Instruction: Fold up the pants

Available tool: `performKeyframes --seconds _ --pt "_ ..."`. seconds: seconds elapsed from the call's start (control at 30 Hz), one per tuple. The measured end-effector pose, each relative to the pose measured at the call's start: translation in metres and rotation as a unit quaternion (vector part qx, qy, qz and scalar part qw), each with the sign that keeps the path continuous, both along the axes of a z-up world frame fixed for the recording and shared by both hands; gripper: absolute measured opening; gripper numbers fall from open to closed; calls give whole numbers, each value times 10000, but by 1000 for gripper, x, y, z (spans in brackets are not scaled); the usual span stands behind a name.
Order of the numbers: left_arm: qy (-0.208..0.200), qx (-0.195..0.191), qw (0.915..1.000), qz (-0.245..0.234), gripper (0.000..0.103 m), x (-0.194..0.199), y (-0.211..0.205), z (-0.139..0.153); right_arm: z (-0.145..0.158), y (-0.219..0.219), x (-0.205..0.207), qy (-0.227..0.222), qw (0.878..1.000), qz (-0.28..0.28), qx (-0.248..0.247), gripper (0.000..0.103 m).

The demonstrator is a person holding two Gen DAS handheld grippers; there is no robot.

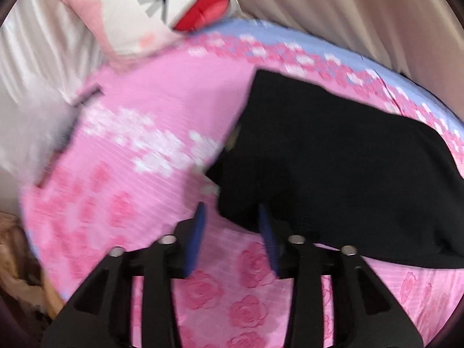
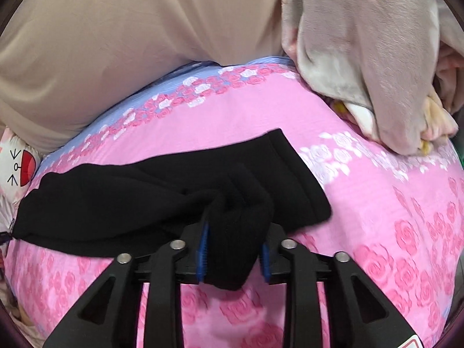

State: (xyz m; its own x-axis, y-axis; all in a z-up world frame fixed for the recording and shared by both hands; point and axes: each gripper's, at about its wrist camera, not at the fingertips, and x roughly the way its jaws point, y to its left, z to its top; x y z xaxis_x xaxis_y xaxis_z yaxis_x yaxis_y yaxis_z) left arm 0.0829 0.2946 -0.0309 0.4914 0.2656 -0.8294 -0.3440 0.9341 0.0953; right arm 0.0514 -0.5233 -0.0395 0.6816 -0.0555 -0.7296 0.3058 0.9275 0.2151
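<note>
Black pants (image 1: 333, 168) lie on a pink rose-print bedsheet (image 1: 139, 145). In the left wrist view my left gripper (image 1: 232, 217) is open, its blue pads at the near edge of the pants with no cloth between them. The view is motion-blurred. In the right wrist view the pants (image 2: 130, 197) lie folded across the sheet (image 2: 391, 217). My right gripper (image 2: 235, 232) is shut on a bunched fold of the pants, and cloth hangs down between the blue pads (image 2: 203, 249).
A white and pink cartoon pillow (image 1: 139, 8) sits at the bed's far left corner. Beige curtains (image 2: 130, 43) hang behind the bed. A grey blanket heap (image 2: 377, 58) lies at the right. A dark strap (image 1: 66, 133) lies at the sheet's left edge.
</note>
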Motion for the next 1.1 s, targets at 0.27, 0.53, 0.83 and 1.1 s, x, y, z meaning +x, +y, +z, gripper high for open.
performKeyframes --seconds 0.27,0.53,0.83,1.1 --pt "-744 297 9968 -69 93 -28 -24 67 27 -13 -55 -503 9964 -683 27 52" --pt "72 -2006 9781 -550 93 1 -55 -3 46 27 -54 -877 9955 -338 90 61" --pt "-47 -2886 9564 -438 32 21 -41 -19 42 73 -36 -999 9944 -109 334 61" --pt "127 -3141 9468 -692 33 25 -32 -13 42 118 -8 -959 9945 199 384 62"
